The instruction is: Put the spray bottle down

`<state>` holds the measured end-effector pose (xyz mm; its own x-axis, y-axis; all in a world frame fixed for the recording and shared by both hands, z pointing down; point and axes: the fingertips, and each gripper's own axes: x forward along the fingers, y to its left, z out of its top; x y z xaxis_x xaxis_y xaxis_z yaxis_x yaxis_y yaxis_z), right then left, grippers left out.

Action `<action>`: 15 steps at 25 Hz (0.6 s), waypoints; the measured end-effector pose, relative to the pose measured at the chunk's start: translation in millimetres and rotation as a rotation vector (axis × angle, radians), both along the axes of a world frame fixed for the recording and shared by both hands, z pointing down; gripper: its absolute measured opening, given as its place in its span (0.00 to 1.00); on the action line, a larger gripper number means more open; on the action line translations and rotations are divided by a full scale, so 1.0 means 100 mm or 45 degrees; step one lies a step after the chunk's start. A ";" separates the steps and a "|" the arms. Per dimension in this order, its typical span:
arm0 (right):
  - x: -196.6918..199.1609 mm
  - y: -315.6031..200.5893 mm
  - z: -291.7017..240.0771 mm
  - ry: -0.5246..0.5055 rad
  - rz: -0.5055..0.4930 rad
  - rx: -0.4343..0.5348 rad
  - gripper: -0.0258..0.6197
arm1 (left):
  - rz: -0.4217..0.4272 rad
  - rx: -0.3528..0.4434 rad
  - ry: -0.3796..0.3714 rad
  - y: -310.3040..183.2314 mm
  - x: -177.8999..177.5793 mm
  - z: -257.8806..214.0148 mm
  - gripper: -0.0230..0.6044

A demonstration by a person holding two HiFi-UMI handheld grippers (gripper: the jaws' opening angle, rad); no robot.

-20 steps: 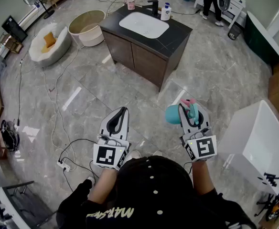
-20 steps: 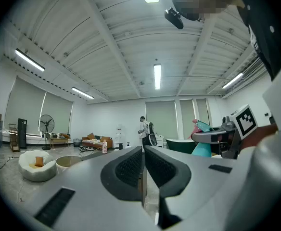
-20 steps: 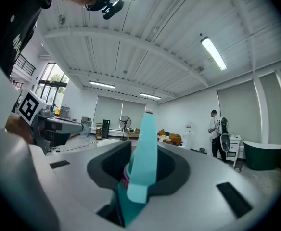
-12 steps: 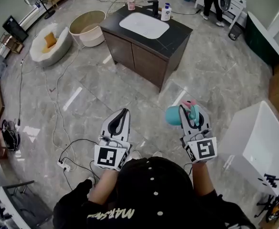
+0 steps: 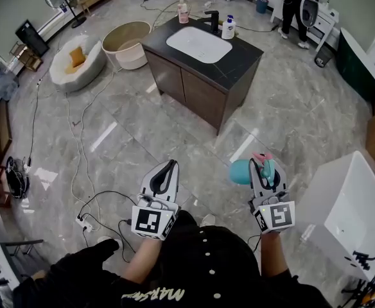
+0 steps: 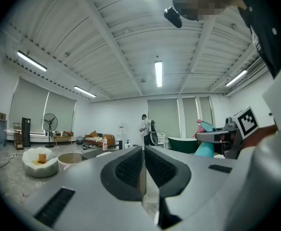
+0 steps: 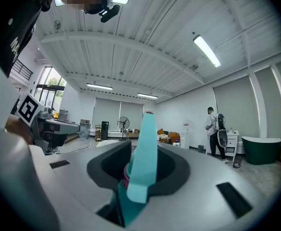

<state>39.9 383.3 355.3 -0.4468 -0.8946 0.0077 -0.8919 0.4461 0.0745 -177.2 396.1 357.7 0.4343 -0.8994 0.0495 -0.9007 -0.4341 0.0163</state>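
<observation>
Well, right fingers [image 7: 107, 167]: closed on the neck of the spray bottle [image 7: 143, 153], one dark pad on each side of it.
Spray bottle: held in the air over the floor [image 5: 110, 120]; in the right gripper view its teal head stands up between the pads. In the head view its round teal body juts out to the left of the fingers and a pink part shows at the front.
Right gripper [image 5: 266, 167]: held level, pointing away from the person, marker cube at its rear.
Left fingers [image 6: 126, 170]: pressed together, pad against pad.
Left gripper [image 5: 168, 167]: level, beside the right one and apart from it, pointing the same way.
Counter [image 5: 239, 56]: dark top on a brown cabinet, ahead of both grippers and well apart from the spray bottle.
On the counter: a white sink [image 5: 199, 43], a black faucet [image 5: 213, 19], a white pump bottle [image 5: 228, 27] just beside the faucet, and a pink bottle [image 5: 183, 11] at the far edge.
Floor: grey marble tiles, with cables [image 5: 78, 165] trailing on the left.
Left of the counter: a round beige tub [image 5: 128, 43] and a white round seat [image 5: 78, 59] with a yellow cushion.
Right edge: a white bathtub [image 5: 348, 210].
Far back: a person [image 5: 295, 5] standing.
</observation>
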 end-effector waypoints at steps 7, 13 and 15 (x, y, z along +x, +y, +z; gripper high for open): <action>0.30 -0.20 0.05 0.001 0.042 -0.002 0.19 | 0.026 -0.028 -0.012 -0.15 0.25 0.10 0.07; 0.45 -0.58 0.04 0.010 0.064 0.015 0.19 | 0.055 -0.004 -0.004 -0.61 0.41 0.10 0.07; 0.49 -0.77 0.02 0.018 0.072 0.022 0.19 | 0.063 0.007 0.003 -0.84 0.44 0.08 0.07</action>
